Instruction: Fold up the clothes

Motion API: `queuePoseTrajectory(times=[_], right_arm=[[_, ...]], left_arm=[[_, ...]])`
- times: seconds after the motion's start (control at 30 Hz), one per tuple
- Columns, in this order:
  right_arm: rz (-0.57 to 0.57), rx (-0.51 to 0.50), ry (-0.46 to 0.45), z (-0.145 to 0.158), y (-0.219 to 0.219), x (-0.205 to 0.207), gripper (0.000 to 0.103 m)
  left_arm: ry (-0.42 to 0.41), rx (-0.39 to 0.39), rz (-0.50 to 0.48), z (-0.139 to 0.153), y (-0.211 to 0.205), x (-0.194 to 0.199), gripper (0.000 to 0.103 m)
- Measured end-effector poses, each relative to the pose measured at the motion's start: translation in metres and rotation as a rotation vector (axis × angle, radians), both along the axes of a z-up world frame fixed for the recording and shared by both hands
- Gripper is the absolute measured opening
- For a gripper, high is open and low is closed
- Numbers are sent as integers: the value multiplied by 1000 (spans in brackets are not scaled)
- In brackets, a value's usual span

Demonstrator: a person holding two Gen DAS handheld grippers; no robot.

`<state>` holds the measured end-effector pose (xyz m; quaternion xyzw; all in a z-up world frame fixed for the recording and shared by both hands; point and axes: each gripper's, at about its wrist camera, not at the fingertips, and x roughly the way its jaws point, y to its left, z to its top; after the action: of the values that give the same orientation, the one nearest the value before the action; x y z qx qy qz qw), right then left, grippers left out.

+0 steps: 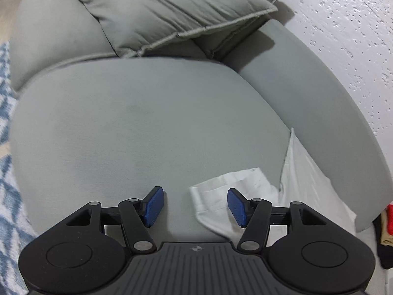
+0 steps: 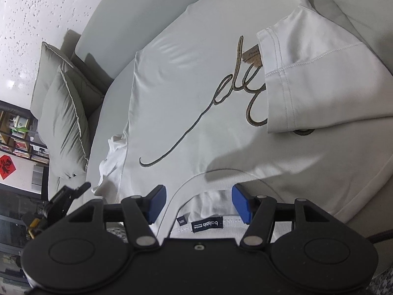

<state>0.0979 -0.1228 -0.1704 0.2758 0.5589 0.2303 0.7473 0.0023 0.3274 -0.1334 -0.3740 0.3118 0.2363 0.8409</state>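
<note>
Grey sofa cushion (image 1: pixel 137 127) carries a white T-shirt (image 2: pixel 196 93), spread flat. Right tongs (image 2: pixel 199 202) gape empty over its collar (image 2: pixel 196 179); left tongs (image 1: pixel 195 205), also apart, hover at the shirt's edge, gripping nothing.

Grey sofa against a white textured wall

The sofa (image 1: pixel 147 127) filled the frame's centre, grey cushions (image 1: pixel 172 12) piled at the top, the wall (image 1: pixel 343 36) at upper right. A blue-and-white patterned rug (image 1: pixel 7 123) showed at the left edge; a bookshelf (image 2: pixel 17 135) stood at the right wrist view's left.
</note>
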Motion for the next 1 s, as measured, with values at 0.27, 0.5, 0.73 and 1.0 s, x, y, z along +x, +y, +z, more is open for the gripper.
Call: queuePoseTrajectory(times=[0.27,0.5,0.73,1.0], right_arm=[[-5,14,1,-2,-1,2,58],[-2,28,3,-2,-4,3,58],[-11,56,8,-4,-9,2,58],[-42,97,34,-5,-19,3,59]], left_arm=[[69,-2,-88,-1,-5,18,1],[43,183,-139,29,-30,21,0],[-38,598,-435,76,-134,29,0],[147,862,-841,33,-255,23,21]])
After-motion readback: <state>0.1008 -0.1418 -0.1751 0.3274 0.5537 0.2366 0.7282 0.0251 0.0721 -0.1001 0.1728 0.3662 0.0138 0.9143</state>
